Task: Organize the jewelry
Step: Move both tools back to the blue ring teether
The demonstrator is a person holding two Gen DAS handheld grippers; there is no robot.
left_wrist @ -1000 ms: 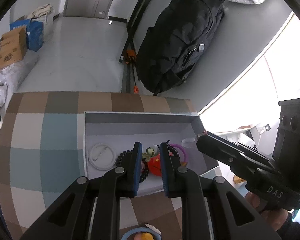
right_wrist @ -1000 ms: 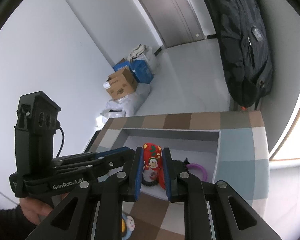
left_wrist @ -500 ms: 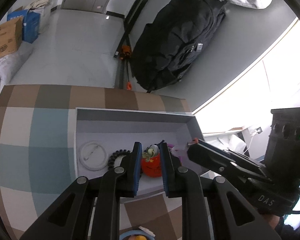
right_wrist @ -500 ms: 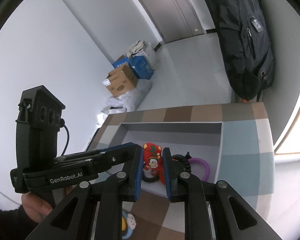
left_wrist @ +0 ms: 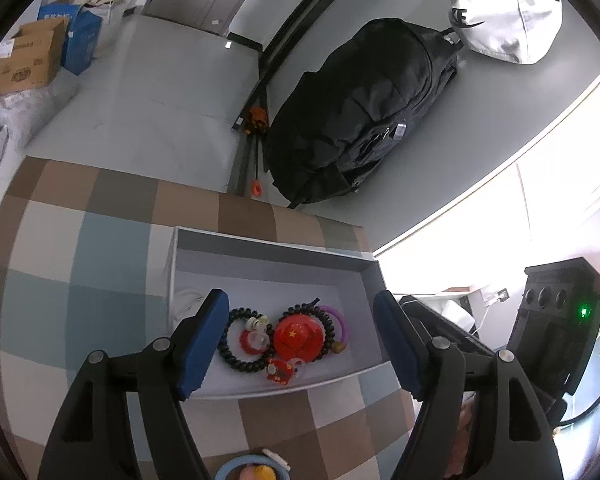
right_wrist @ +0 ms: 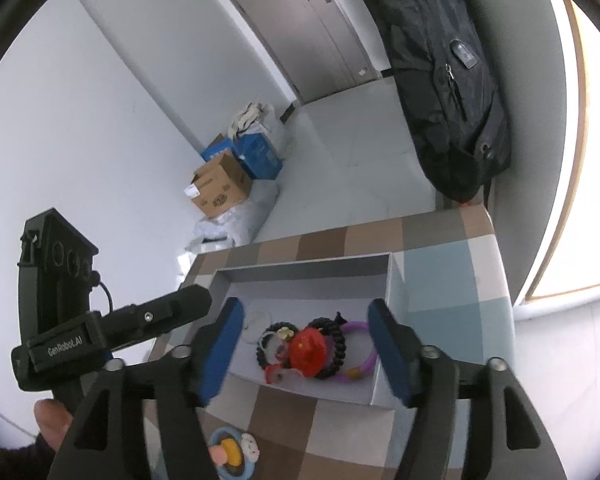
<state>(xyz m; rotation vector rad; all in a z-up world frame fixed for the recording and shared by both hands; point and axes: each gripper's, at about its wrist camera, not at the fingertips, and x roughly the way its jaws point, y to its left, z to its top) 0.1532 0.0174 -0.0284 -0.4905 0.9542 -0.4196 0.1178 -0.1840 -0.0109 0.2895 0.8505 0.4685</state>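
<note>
A shallow grey box sits on the checkered table. Inside lie a red round ornament, a black bead bracelet, a purple ring bracelet, a small red charm and a white round piece. My left gripper is open and empty above the box's near side. My right gripper is open and empty, also above the box. The left gripper's body shows in the right wrist view.
A blue ring toy with yellow and pink bits lies on the table near me. A black backpack leans on the wall beyond the table. Cardboard and blue boxes stand on the floor.
Both grippers have opened wide from shut. The red ornament and small charm now lie loose in the box with the bracelets. Both grippers have pulled back slightly.
</note>
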